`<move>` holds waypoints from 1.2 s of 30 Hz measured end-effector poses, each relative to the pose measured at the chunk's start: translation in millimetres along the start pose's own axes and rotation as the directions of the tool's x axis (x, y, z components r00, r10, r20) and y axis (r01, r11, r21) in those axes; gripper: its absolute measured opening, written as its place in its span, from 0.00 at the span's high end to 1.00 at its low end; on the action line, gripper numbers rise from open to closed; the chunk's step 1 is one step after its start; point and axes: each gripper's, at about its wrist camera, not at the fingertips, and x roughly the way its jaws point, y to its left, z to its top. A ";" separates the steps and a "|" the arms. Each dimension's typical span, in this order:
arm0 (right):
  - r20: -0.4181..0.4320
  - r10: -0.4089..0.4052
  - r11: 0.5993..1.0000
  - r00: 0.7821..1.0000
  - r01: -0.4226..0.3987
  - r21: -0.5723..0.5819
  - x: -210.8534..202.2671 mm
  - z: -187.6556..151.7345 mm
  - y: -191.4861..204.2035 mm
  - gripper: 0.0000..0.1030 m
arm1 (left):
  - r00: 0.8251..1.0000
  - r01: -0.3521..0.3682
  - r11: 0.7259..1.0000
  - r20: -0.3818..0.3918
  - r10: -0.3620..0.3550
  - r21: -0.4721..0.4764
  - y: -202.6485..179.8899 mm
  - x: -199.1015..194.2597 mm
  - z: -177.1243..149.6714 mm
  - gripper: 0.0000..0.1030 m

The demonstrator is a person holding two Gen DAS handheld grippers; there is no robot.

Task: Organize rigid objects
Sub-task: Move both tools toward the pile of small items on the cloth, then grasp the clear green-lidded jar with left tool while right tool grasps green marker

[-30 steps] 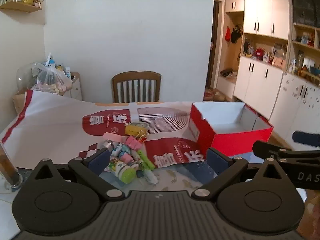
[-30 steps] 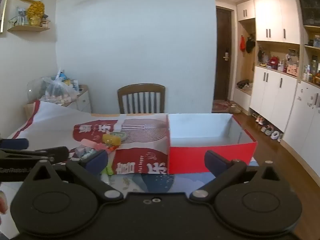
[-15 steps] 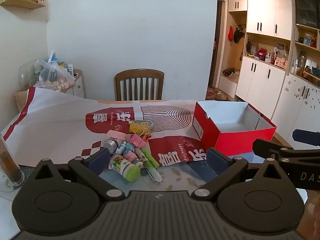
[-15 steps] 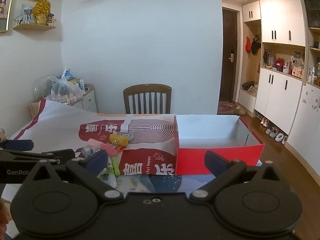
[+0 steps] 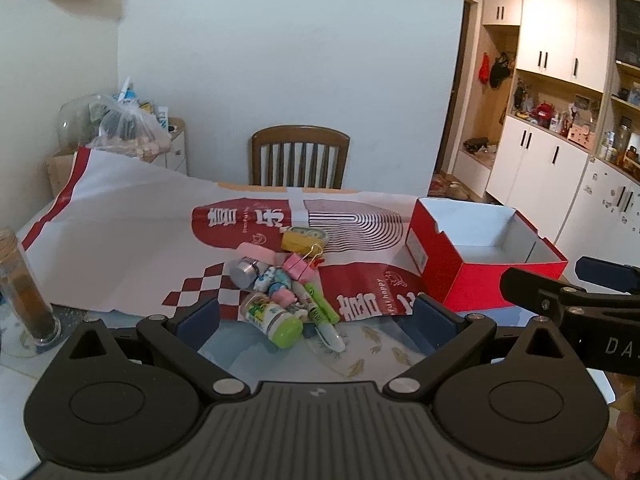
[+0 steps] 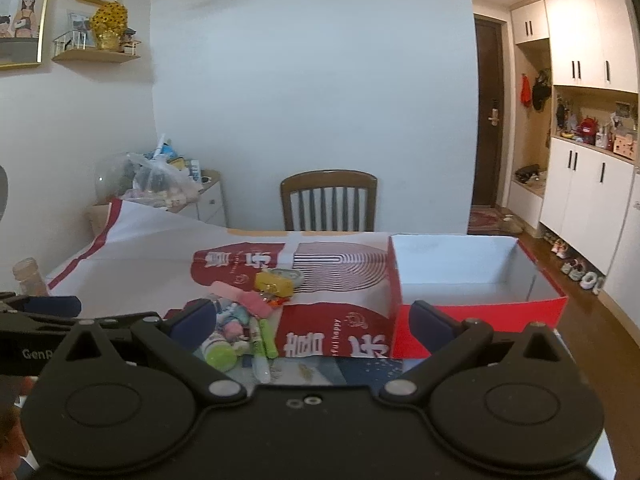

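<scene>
Ahead, clutter pile (image 5: pixel 288 280) left of red box (image 5: pixel 460 276).

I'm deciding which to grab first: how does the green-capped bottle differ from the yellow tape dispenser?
The green-capped bottle lies on its side at the pile's near edge; the yellow tape dispenser sits at the far edge. The bottle is round, the dispenser blocky. Both rest untouched on the table, outside the red box.

1. The red box (image 5: pixel 472 280) looks like matt cardboard, white inside.
2. The printed sheet (image 5: pixel 132 248) is creased paper.
3. The far chair (image 5: pixel 300 156) is brown wood.
4. The small cylinder (image 5: pixel 245 273) shows shiny metal.
</scene>
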 end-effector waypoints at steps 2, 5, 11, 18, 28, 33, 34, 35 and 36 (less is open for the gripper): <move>0.002 0.013 1.000 1.000 -0.013 -0.003 2.1 0.8 1.8 0.00 | 1.000 -0.002 1.000 -0.001 0.002 -0.011 2.9 1.3 0.4 0.00; 0.007 0.026 1.000 1.000 -0.026 -0.009 5.5 1.5 3.1 0.00 | 1.000 -0.008 1.000 0.000 0.008 -0.015 3.3 4.1 0.5 0.00; -0.002 0.039 0.999 0.999 -0.039 -0.008 19.3 -0.3 -2.3 0.00 | 1.000 -0.021 1.000 0.000 0.021 0.002 0.1 18.6 2.2 0.00; -0.022 0.059 0.998 0.998 -0.059 -0.009 47.3 0.0 -8.2 0.01 | 1.000 -0.023 1.000 -0.015 0.024 0.012 3.5 49.9 9.1 0.00; -0.102 0.099 0.992 0.990 -0.106 -0.069 99.4 1.8 -14.6 0.03 | 0.997 -0.030 1.000 -0.074 0.030 0.011 8.1 124.9 23.4 0.00; -0.162 0.123 0.987 0.979 -0.138 -0.087 133.2 0.6 -15.9 0.04 | 0.992 -0.058 0.998 -0.117 0.056 -0.016 19.8 152.4 20.1 0.00; -0.170 0.126 0.985 0.977 -0.143 -0.094 139.1 -0.4 -15.9 0.05 | 0.989 -0.066 0.998 -0.131 0.062 -0.024 22.8 158.8 18.7 0.00; -0.185 0.131 0.983 0.974 -0.152 -0.100 147.4 -2.2 -16.0 0.05 | 0.987 -0.073 0.997 -0.145 0.068 -0.031 25.5 164.8 16.3 0.00; -0.196 0.138 0.981 0.971 -0.161 -0.105 153.9 -3.7 -14.9 0.05 | 0.985 -0.080 0.996 -0.158 0.074 -0.033 27.7 170.3 14.0 0.00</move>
